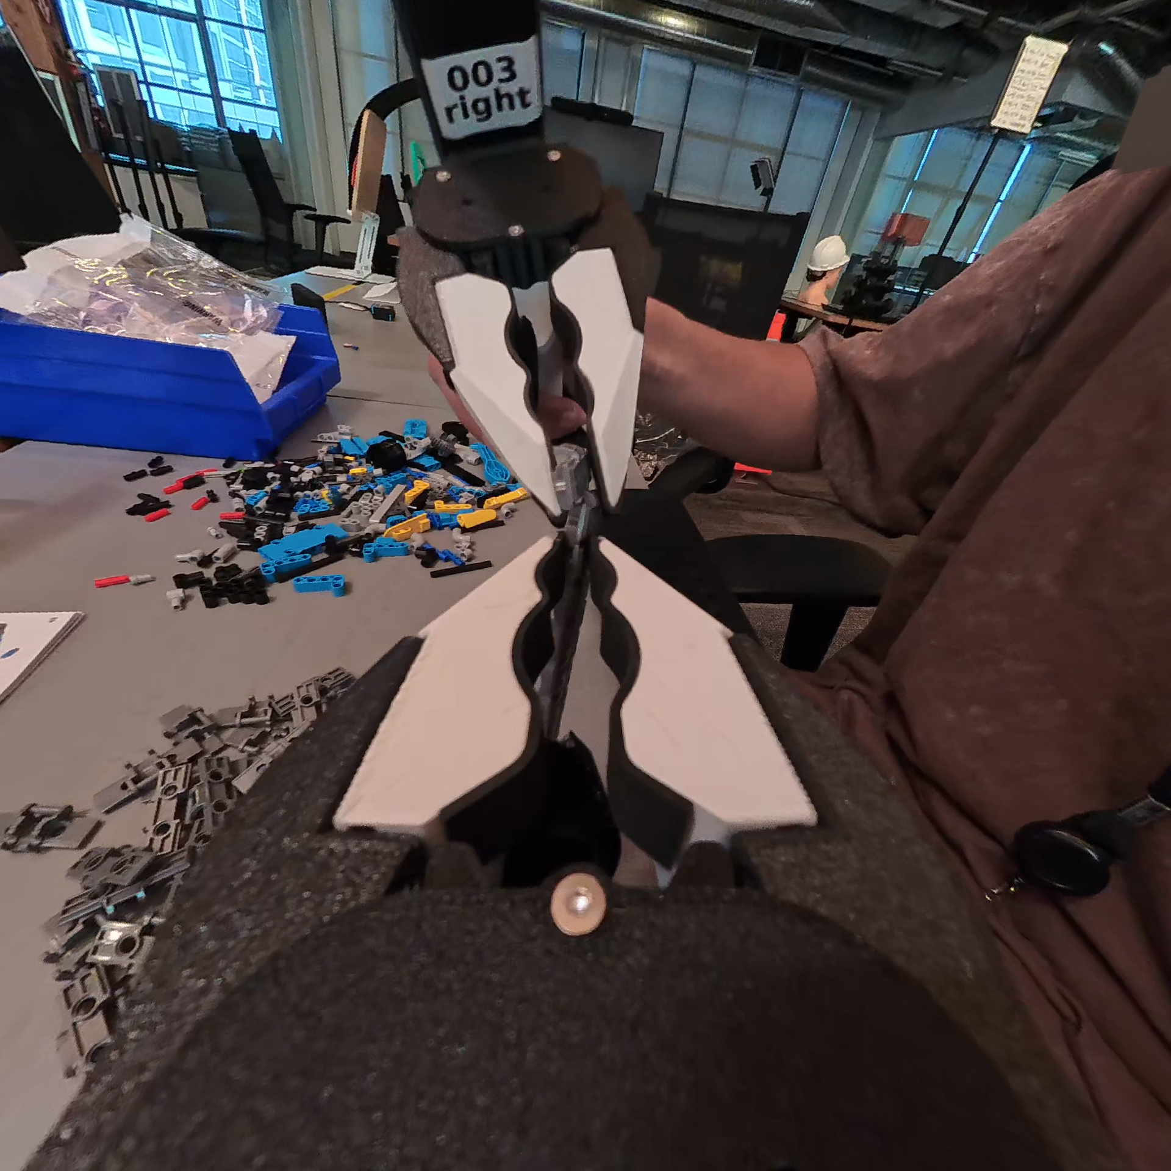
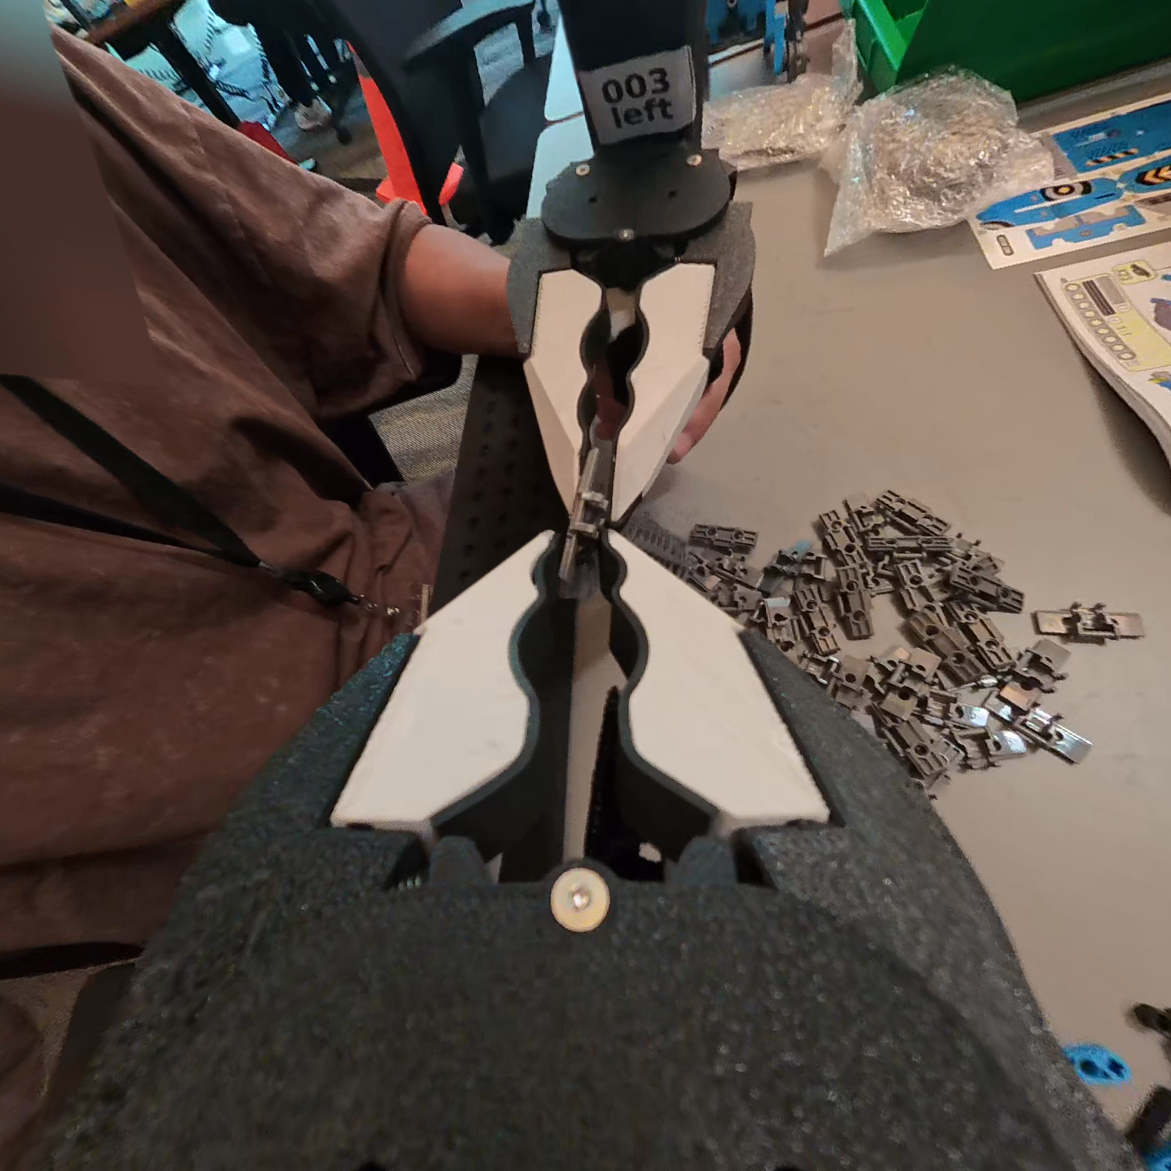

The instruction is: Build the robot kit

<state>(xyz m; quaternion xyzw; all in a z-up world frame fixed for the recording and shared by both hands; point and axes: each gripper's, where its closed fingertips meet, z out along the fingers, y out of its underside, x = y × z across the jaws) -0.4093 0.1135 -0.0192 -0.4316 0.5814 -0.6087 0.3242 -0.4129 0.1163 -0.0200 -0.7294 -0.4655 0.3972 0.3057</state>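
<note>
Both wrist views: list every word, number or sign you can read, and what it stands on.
Writing not copied; these bear it:
White label on the right gripper: legible.
White label on the left gripper: legible.
Clear bag in the blue bin: legible.
Hanging sheet: too small.
Sticker sheet, booklet: too small.
Both grip grey pieces.

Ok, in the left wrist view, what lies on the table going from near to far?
Pile of grey track pieces → white booklet → scatter of blue, black and yellow building pieces → blue bin with clear plastic bags.
</note>
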